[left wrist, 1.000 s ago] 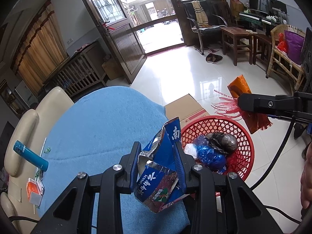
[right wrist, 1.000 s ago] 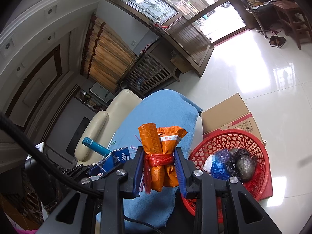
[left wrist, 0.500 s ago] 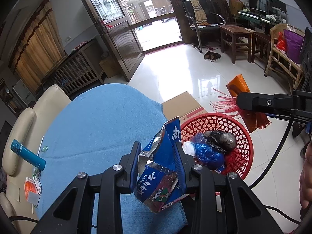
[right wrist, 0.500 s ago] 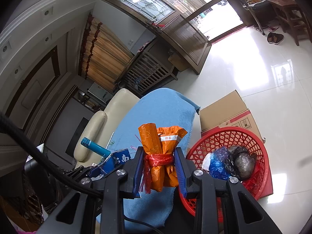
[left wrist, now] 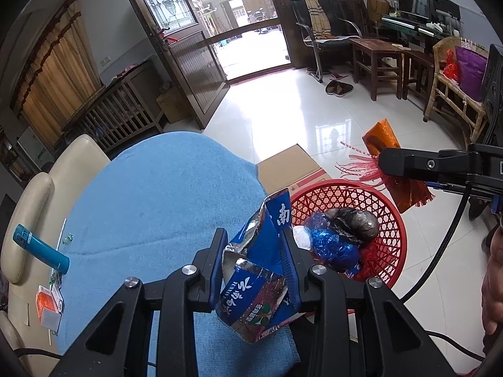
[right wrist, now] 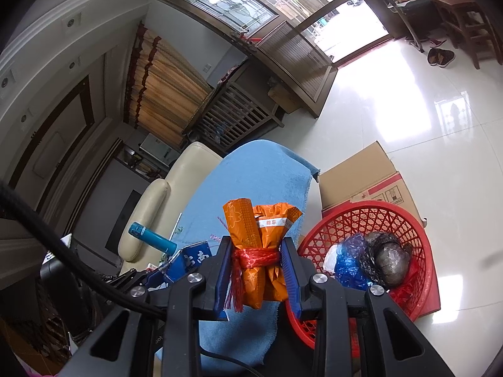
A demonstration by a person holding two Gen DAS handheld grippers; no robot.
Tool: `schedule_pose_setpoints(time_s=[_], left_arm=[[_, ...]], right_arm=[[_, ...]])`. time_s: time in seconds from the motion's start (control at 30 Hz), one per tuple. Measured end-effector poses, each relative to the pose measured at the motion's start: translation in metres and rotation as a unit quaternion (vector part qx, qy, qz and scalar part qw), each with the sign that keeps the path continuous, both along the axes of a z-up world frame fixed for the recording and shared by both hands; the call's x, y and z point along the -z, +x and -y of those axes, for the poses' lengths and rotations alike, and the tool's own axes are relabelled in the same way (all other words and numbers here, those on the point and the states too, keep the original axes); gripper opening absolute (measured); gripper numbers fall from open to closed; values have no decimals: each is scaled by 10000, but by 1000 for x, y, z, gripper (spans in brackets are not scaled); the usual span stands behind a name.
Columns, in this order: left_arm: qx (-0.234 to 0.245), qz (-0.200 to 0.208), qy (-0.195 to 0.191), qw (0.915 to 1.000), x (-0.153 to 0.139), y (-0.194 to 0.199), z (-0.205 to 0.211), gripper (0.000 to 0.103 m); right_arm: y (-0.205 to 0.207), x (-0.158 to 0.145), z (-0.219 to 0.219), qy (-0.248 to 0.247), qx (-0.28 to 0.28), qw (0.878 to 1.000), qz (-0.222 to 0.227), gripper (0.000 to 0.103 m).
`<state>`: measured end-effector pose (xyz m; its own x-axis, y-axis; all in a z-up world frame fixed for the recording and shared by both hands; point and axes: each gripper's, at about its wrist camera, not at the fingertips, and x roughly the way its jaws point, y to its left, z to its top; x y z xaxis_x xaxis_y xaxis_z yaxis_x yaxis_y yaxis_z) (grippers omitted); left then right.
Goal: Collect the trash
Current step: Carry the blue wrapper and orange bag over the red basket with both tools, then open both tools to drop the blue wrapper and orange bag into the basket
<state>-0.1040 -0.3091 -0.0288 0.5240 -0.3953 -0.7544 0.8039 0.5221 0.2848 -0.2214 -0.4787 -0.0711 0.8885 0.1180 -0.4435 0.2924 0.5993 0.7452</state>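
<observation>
The left gripper (left wrist: 253, 257) clamps a crumpled blue foil packet (left wrist: 256, 282) printed with white Chinese characters, just beside the red basket (left wrist: 389, 216). Only the right wrist view shows the right gripper (right wrist: 256, 270) squeezing an orange bundle (right wrist: 259, 245) with a white label, near the basket's rim.

Blue blanket (left wrist: 151, 201): bare across its middle.
Cream sofa (left wrist: 28, 207): teal bottle (left wrist: 41, 248) at the blanket's left edge.
Tiled floor (left wrist: 283, 122): red basket (left wrist: 393, 220), cardboard box (left wrist: 289, 166) touching it.
</observation>
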Motion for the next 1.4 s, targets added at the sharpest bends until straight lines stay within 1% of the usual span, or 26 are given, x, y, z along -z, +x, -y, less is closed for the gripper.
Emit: schedule_pose_setpoints(time_s=[0.5, 0.9, 1.4], left_arm=[[57, -110, -45, 9999, 8, 4, 3, 35], [43, -335, -194, 9992, 16, 14, 2, 36], [63, -513, -376, 9980, 16, 22, -6, 36]], right_arm=[[4, 12, 2, 100, 13, 9998, -149, 34], [8, 17, 3, 137, 34, 9994, -314, 34], [11, 25, 3, 144, 123, 9984, -531, 35]])
